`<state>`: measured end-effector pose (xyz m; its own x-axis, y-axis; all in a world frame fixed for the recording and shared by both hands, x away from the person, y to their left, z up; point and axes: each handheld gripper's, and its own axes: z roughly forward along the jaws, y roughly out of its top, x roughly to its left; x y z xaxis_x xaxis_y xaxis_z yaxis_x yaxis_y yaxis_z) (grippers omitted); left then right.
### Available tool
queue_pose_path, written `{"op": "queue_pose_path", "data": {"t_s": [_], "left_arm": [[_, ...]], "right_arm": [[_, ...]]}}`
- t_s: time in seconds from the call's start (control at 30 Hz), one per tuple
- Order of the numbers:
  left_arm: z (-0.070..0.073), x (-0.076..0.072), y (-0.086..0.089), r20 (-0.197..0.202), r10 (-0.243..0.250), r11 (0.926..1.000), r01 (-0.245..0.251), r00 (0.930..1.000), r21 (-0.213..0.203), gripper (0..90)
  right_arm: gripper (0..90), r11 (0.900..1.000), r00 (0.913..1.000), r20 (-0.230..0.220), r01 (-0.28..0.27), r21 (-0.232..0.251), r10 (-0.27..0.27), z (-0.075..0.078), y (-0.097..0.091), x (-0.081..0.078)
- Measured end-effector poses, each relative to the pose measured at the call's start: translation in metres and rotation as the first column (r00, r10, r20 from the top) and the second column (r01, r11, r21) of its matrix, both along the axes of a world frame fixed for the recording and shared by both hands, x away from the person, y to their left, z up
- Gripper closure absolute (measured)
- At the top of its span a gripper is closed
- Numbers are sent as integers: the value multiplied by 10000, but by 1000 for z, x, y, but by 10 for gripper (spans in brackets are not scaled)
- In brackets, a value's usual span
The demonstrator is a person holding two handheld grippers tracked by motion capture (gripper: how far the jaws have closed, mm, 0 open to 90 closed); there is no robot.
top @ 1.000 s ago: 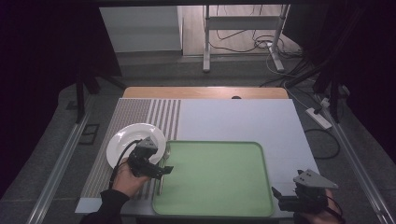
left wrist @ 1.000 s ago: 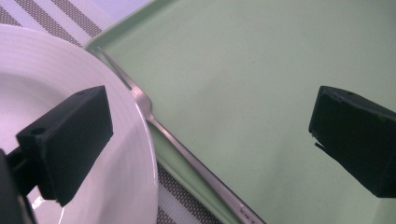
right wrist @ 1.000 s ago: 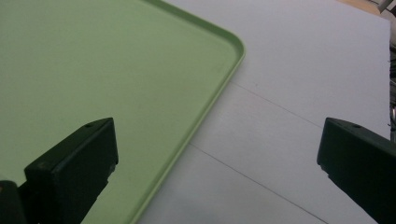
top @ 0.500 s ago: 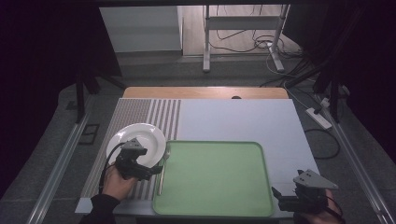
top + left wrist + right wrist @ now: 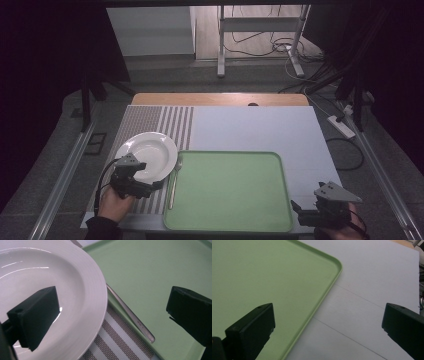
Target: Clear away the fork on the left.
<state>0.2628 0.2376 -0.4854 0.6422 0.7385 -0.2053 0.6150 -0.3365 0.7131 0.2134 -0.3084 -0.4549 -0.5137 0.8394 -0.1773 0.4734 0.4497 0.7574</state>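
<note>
High view sits above my side, looking forward and down over the whole green tray (image 5: 227,190), far off. My left gripper view rides low and close at the tray's left edge, facing across the white plate (image 5: 75,290) rim and the fork handle (image 5: 131,315). My right gripper view sits close at the tray's right corner, facing over the tray. All three share the tray.

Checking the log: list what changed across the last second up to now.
The left gripper drew back toward the person and leftward, away from the fork at the tray's left edge, to the plate's near rim; its fingers are open and empty. The fork, plate, tray and right gripper stayed put.
</note>
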Motion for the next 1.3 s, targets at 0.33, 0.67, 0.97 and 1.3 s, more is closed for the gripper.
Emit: {"op": "queue_pose_path", "data": {"t_s": [0.33,0.67,0.97,1.3], "left_arm": [[-2,-12,9,32,196,9997,-195,9998,-117,0],[-4,-26,19,-37,481,9987,-481,9988,-148,0],[-8,-37,32,-218,829,9962,-834,9963,-258,0],[-10,-49,43,-436,1178,9920,-1196,9921,-413,0]], "right_arm": [[0,10000,10000,-17,-8,-30,8,0,1,0],[0,10000,10000,-37,11,-42,-11,0,1,0],[0,10000,10000,-36,38,-24,-38,0,0,0],[0,10000,10000,-73,50,-24,-50,0,0,0]]}}
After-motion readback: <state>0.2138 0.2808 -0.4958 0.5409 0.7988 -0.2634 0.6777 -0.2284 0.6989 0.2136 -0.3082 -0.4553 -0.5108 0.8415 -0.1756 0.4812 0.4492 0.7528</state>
